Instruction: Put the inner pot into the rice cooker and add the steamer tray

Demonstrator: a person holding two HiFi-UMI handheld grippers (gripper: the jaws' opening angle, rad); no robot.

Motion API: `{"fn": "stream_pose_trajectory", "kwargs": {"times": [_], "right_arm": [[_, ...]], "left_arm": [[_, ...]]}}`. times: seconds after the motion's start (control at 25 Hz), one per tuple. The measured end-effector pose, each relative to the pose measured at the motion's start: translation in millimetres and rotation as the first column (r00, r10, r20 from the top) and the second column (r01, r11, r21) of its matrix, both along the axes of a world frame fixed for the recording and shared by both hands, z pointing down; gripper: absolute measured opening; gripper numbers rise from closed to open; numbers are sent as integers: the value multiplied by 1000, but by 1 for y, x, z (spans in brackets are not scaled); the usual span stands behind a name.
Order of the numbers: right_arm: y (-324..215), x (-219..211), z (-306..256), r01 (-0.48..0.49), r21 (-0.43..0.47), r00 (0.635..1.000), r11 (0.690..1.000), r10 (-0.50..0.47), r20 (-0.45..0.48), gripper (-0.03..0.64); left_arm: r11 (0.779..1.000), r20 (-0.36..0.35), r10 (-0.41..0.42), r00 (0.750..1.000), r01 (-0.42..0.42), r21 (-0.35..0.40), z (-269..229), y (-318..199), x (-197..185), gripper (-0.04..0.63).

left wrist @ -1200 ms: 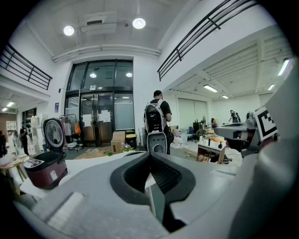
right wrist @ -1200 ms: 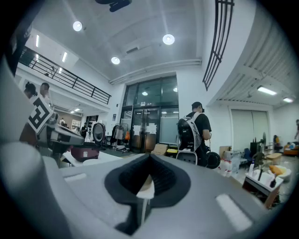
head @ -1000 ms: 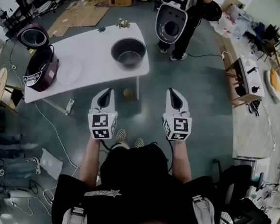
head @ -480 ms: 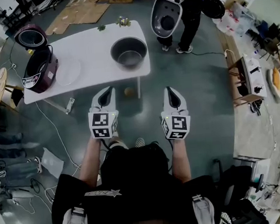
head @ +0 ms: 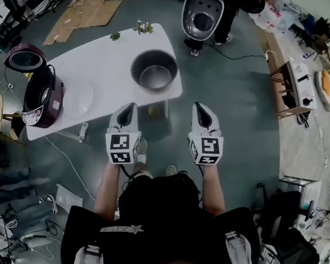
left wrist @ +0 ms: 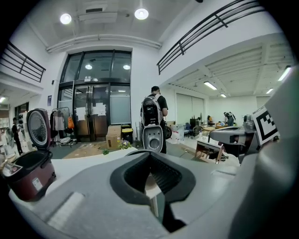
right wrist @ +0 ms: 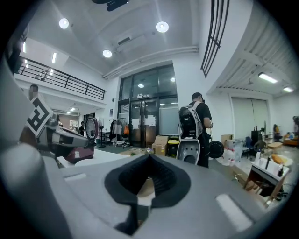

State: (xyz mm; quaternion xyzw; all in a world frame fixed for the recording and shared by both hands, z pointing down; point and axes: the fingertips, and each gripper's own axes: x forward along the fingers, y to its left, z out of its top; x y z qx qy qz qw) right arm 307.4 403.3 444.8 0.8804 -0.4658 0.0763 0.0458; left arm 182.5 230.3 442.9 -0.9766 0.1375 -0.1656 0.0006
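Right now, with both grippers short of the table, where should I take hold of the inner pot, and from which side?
Grip the inner pot by its rim, at the side nearest you. It stands upright, mouth up, close to the near edge of the table, so one jaw can go inside the wall and one outside. The right gripper is shut; open it first.
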Motion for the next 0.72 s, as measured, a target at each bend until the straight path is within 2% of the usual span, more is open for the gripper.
{"fn": "stream_pose_trajectory", "kwargs": {"times": [0.44, 0.72], "right_arm": [[-76, 43, 35, -98, -66, 991, 993, 103, 89, 3], [-97, 79, 66, -187, -116, 967, 975, 204, 155, 8]], "left_arm": [[990, 91, 125, 988, -118, -82, 45, -70, 68, 11], [983, 111, 116, 987, -98, -155, 75, -111, 105, 29]]}}
